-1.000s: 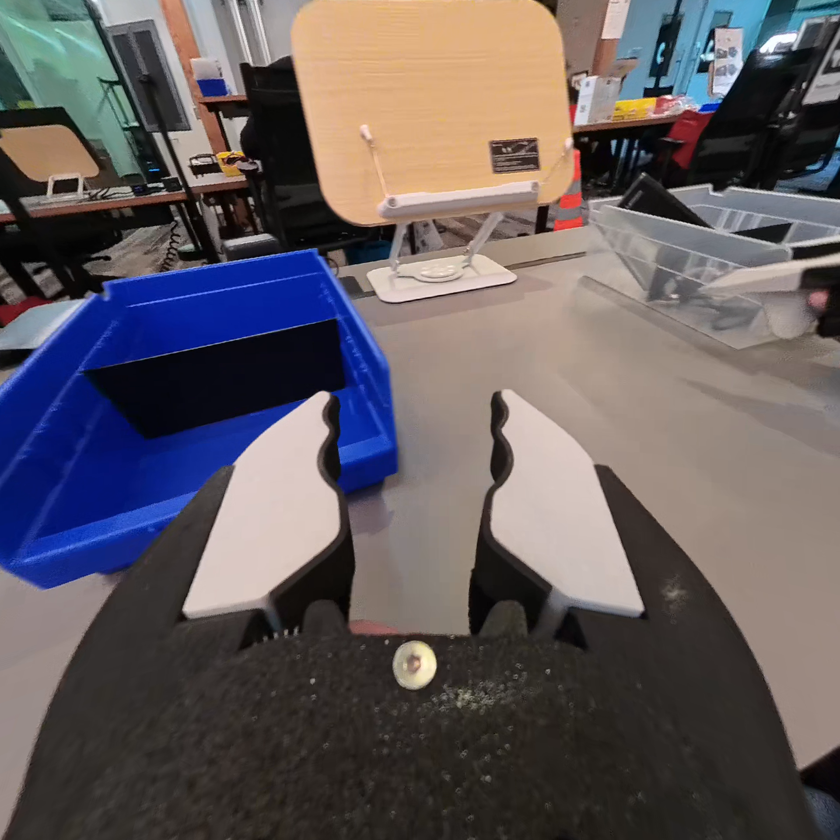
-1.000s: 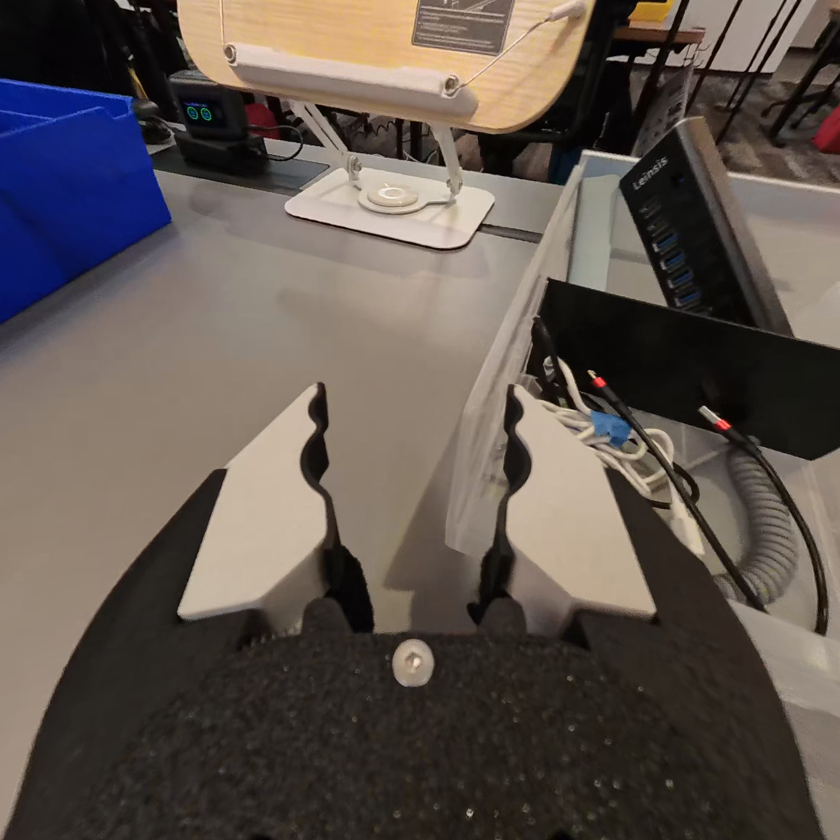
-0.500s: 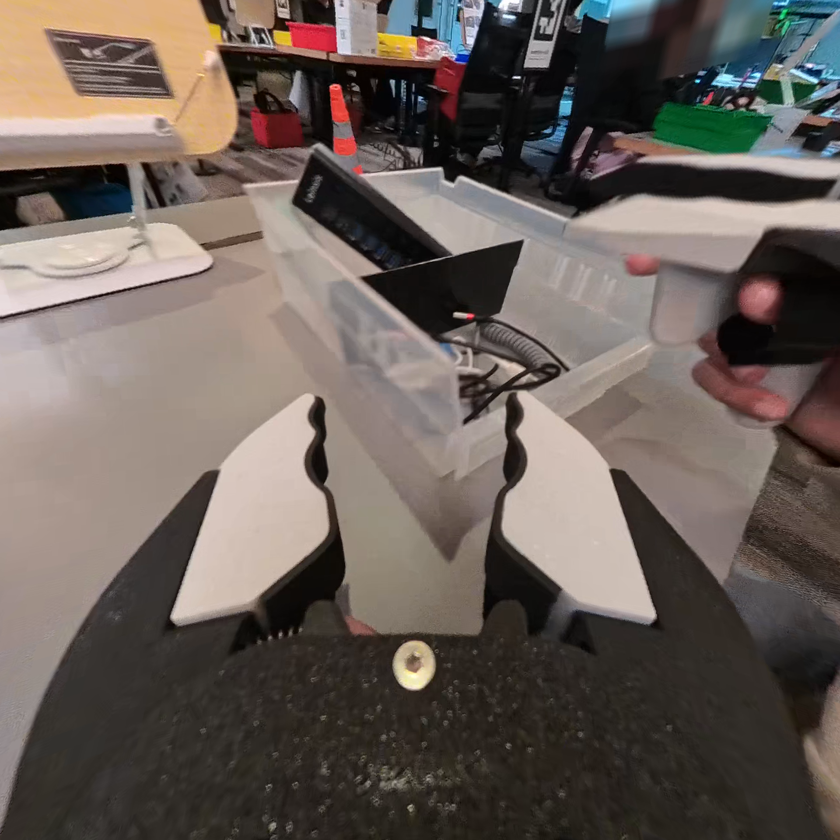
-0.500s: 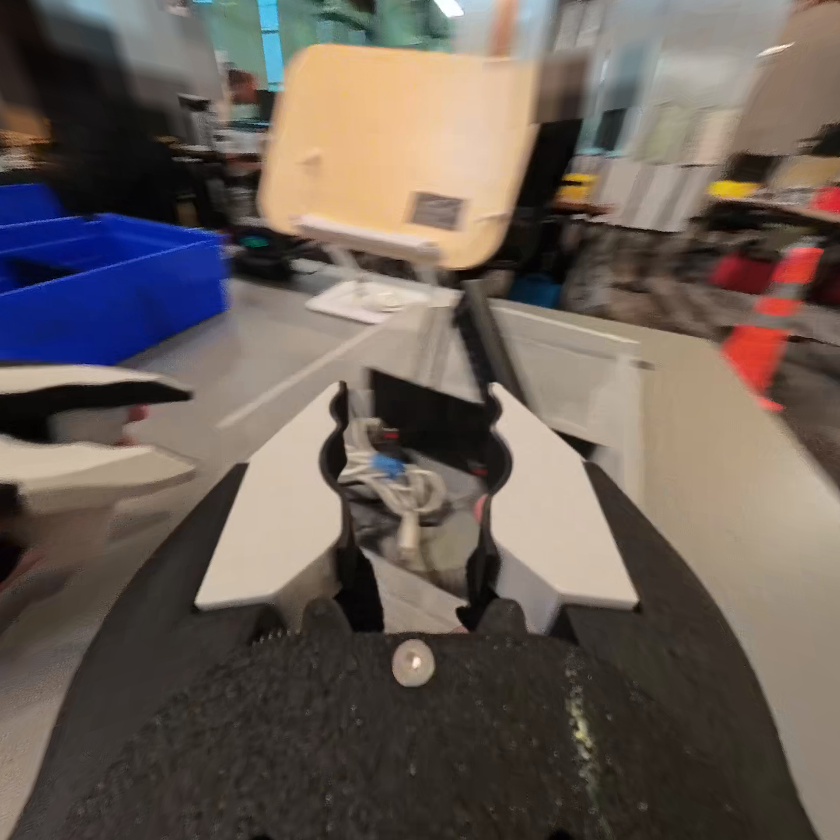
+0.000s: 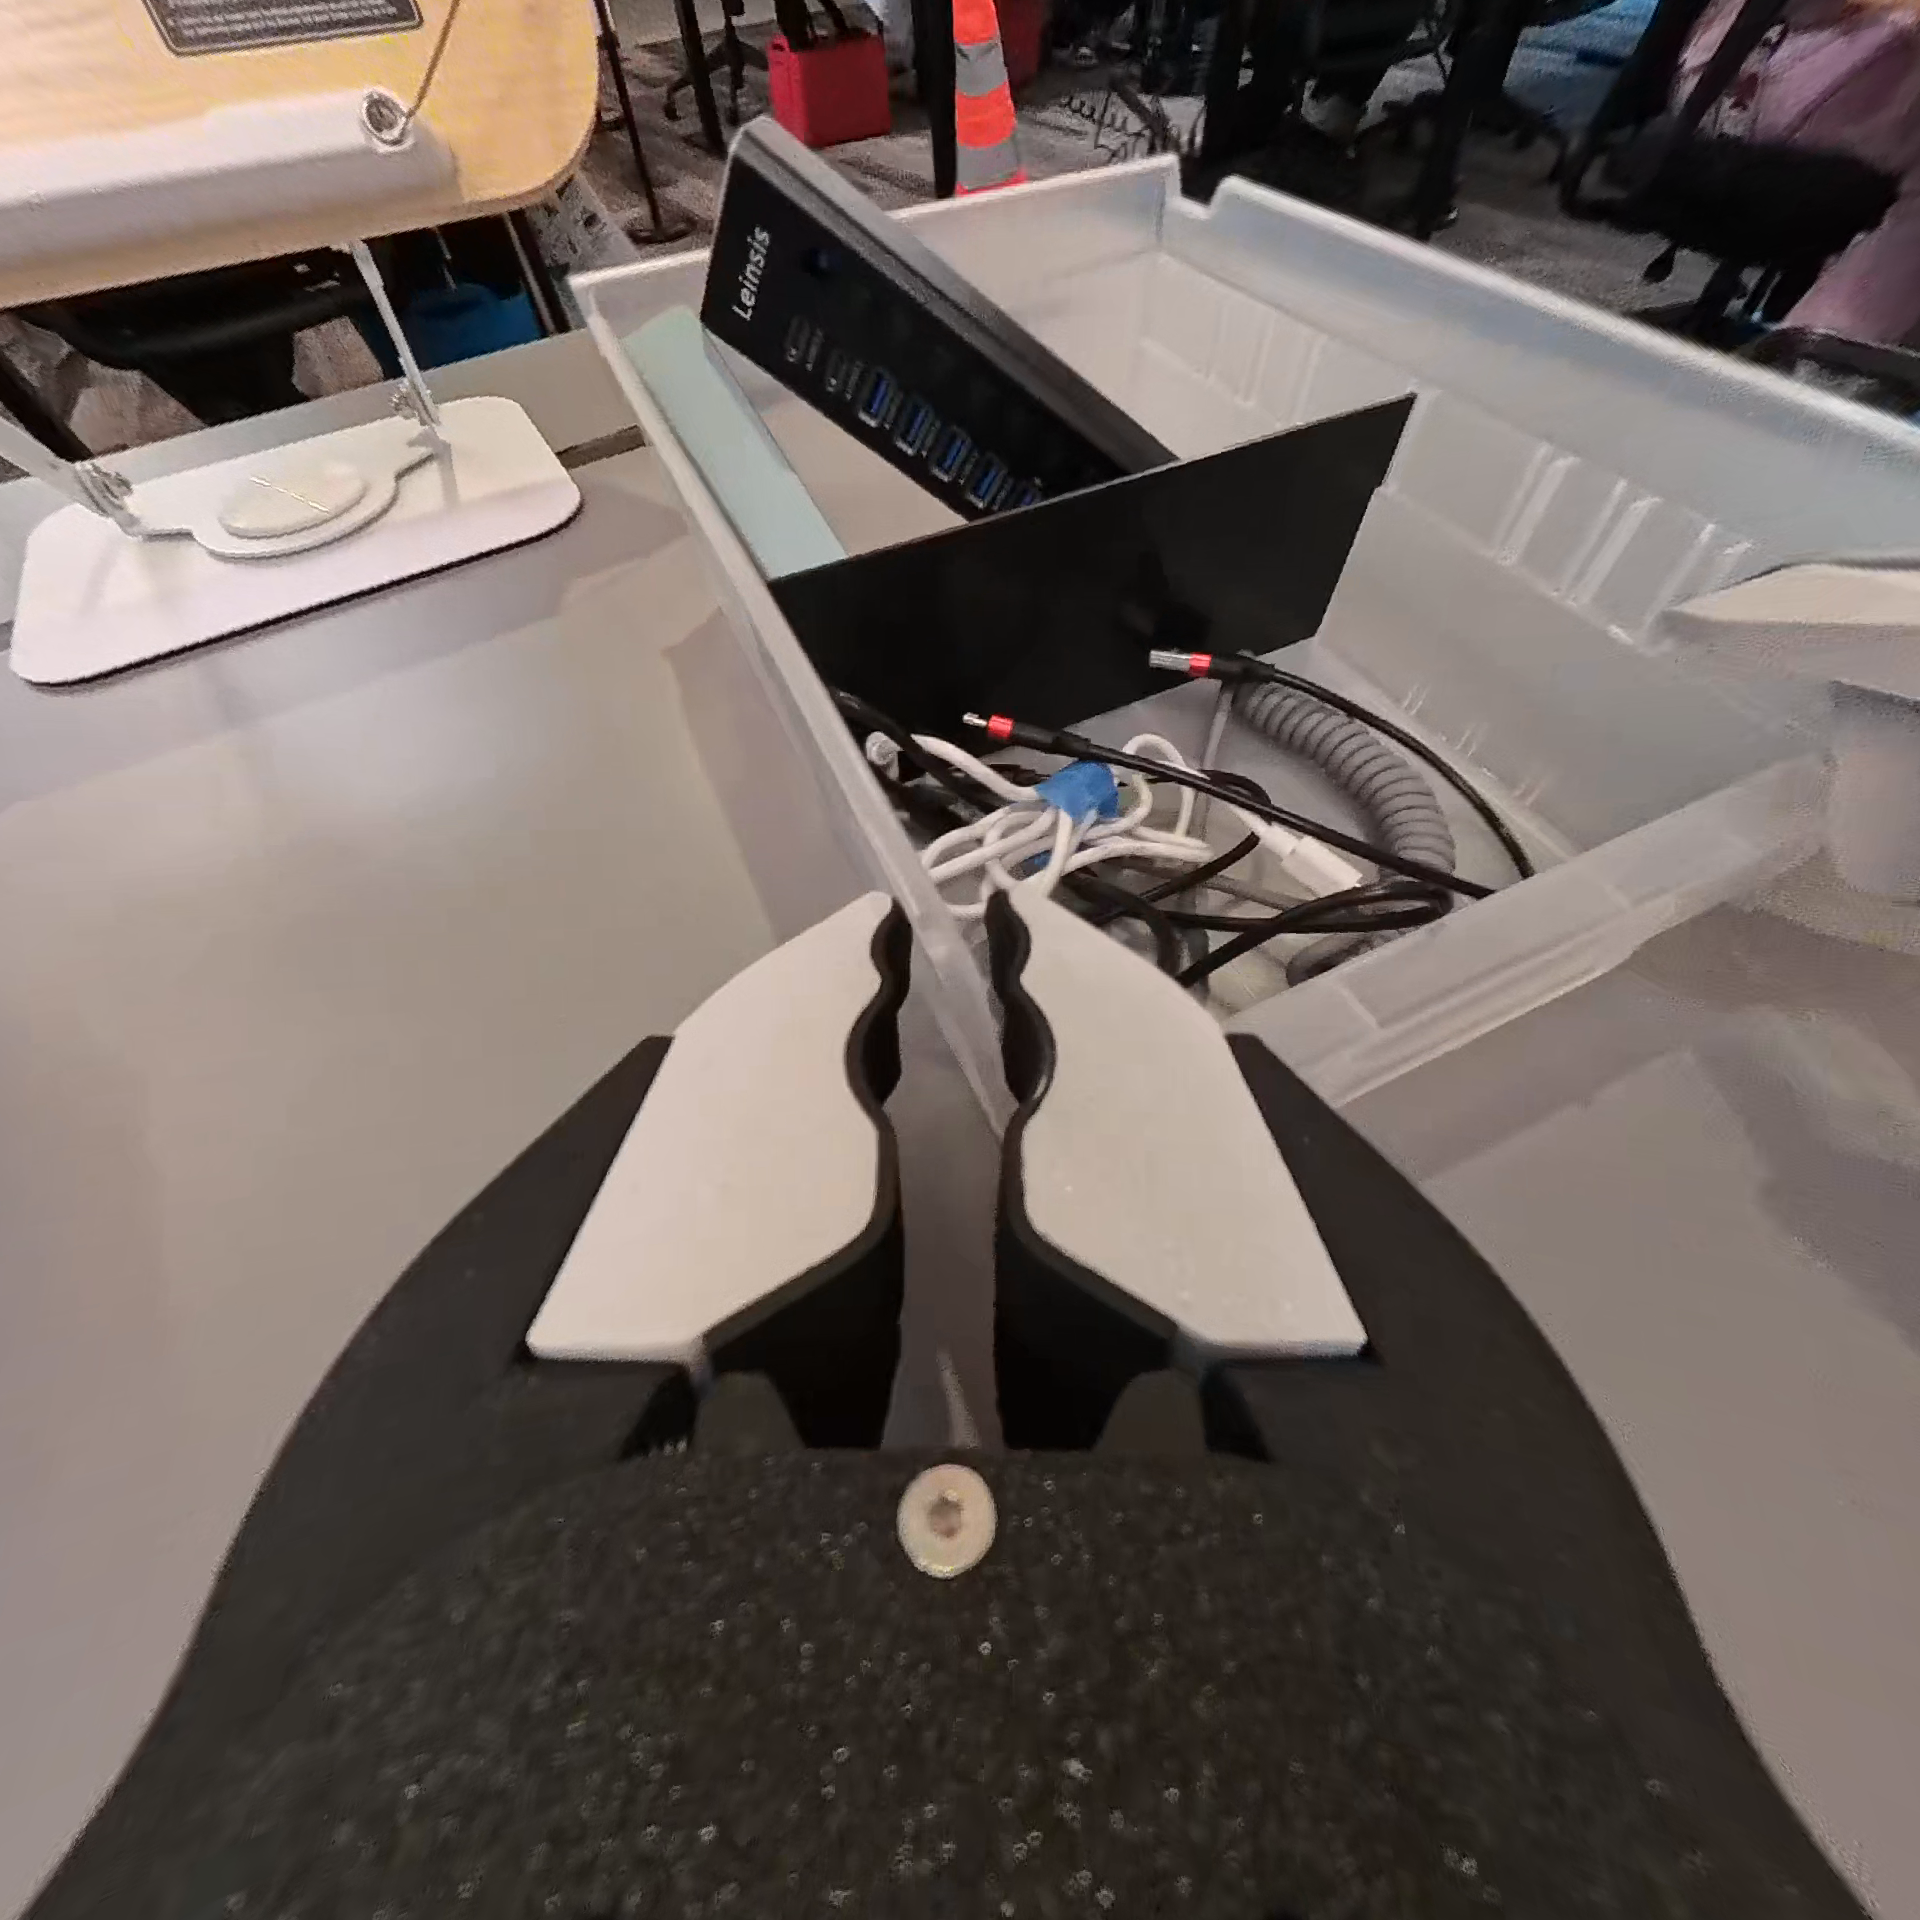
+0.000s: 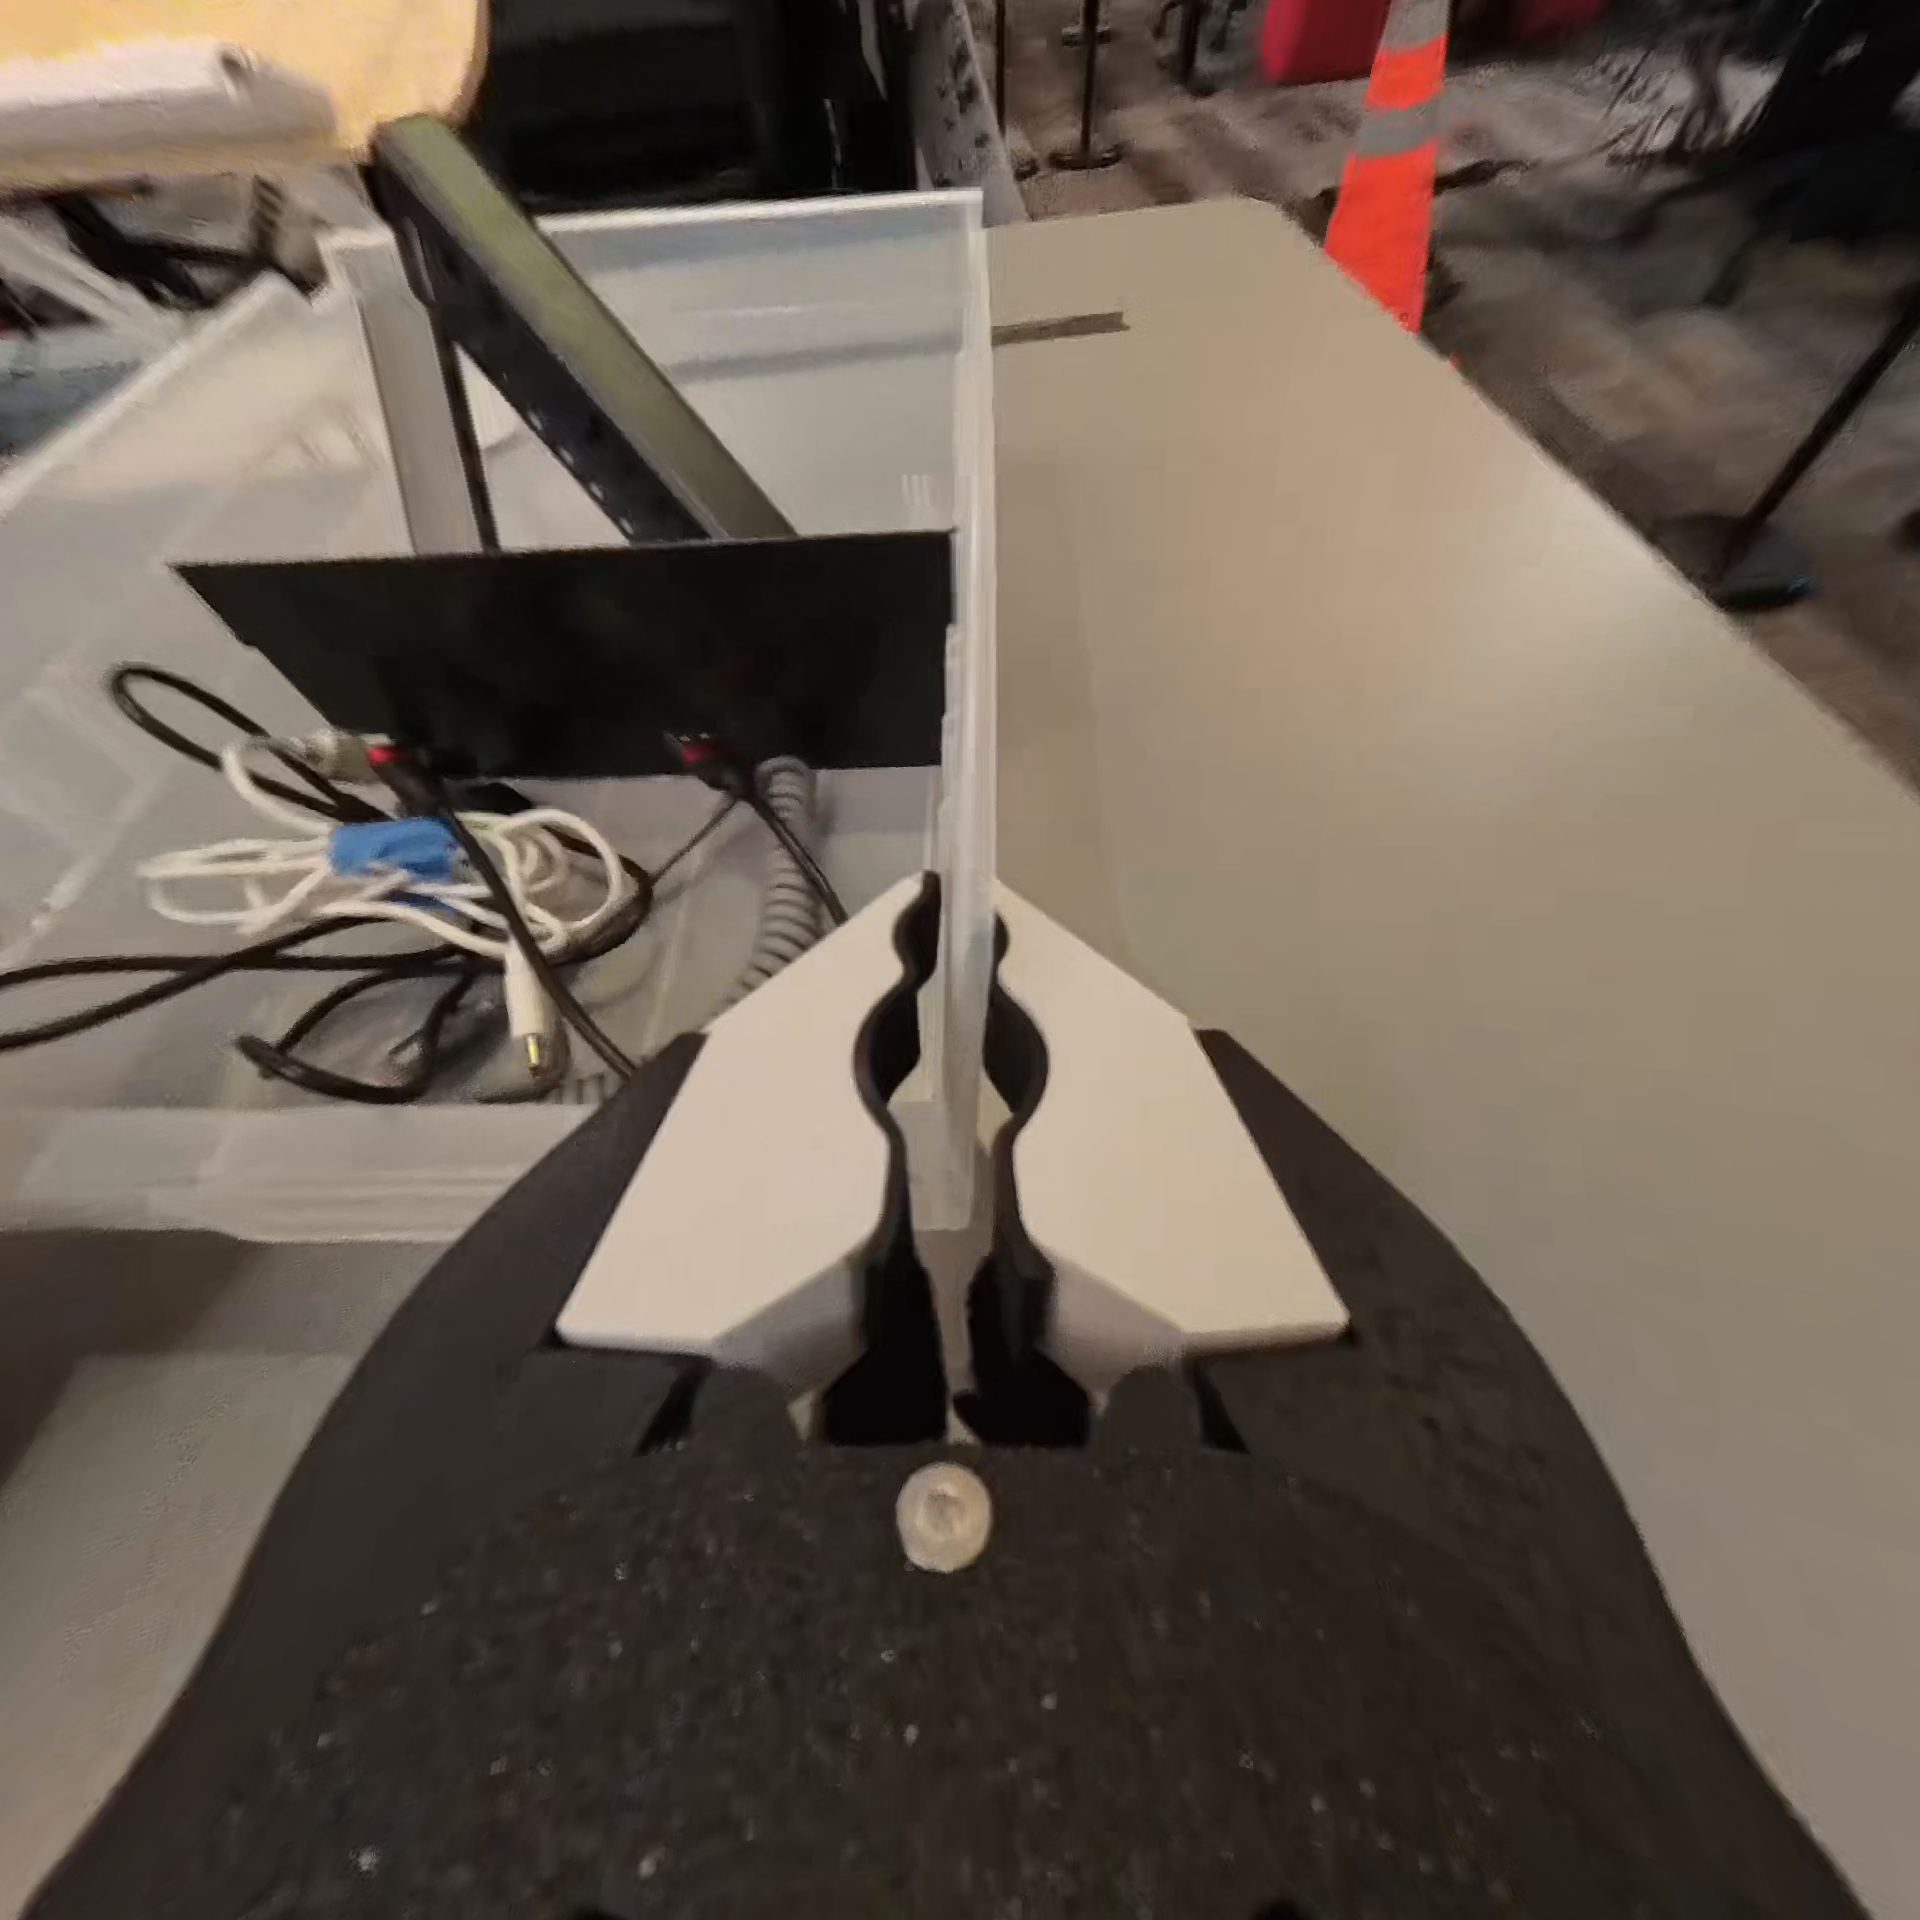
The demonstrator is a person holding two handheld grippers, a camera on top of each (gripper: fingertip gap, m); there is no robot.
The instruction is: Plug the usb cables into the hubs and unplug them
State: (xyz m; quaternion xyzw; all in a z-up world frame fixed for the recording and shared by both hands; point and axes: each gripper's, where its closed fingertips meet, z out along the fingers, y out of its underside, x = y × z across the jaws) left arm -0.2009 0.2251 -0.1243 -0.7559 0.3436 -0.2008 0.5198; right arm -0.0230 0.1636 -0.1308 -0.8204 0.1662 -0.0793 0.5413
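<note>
hub's point(image 5: 914, 353) ports, seemingly left-view only

Left gripper point(image 5: 945, 914) nearly closed; right gripper point(image 6: 961, 894) likewise.

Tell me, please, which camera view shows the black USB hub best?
The left wrist view: the black USB hub faces the camera, sharp, its blue ports visible, leaning in the clear bin. The right wrist view shows it blurred, from the side.
</note>
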